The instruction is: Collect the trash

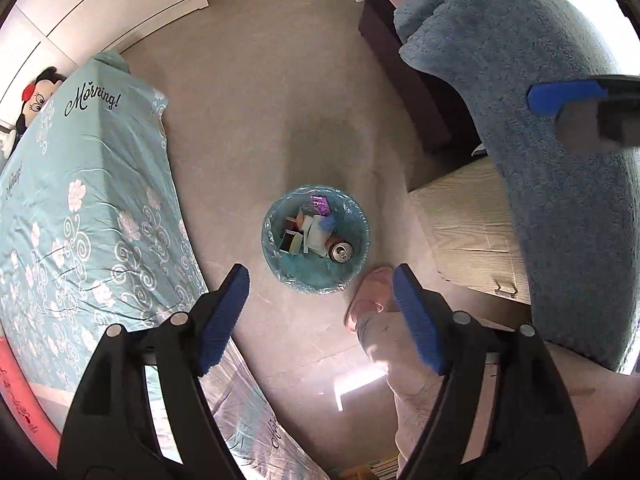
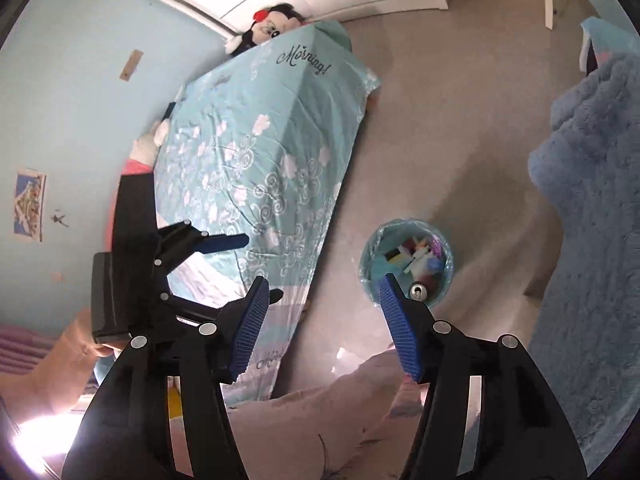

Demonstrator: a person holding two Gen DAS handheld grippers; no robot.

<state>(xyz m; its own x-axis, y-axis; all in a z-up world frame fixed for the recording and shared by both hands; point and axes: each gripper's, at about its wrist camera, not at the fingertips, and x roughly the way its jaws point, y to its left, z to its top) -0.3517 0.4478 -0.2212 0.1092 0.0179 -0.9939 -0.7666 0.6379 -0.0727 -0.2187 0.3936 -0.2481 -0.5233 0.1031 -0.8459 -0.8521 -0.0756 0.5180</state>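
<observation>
A small round trash bin lined with a blue bag stands on the beige floor, straight below my left gripper. It holds a silver drink can, a purple wrapper and paper scraps. My left gripper's blue pads stand wide apart with nothing between them. In the right wrist view the bin and the can lie just beyond my right gripper, which is open and empty too. One blue finger of the right gripper shows at the right edge of the left wrist view.
A bed with a teal flowered sheet fills the left side. A fluffy blue blanket hangs at the right over a light wooden cabinet. A person's foot in a pink slipper stands beside the bin. A plush toy leans behind the bed.
</observation>
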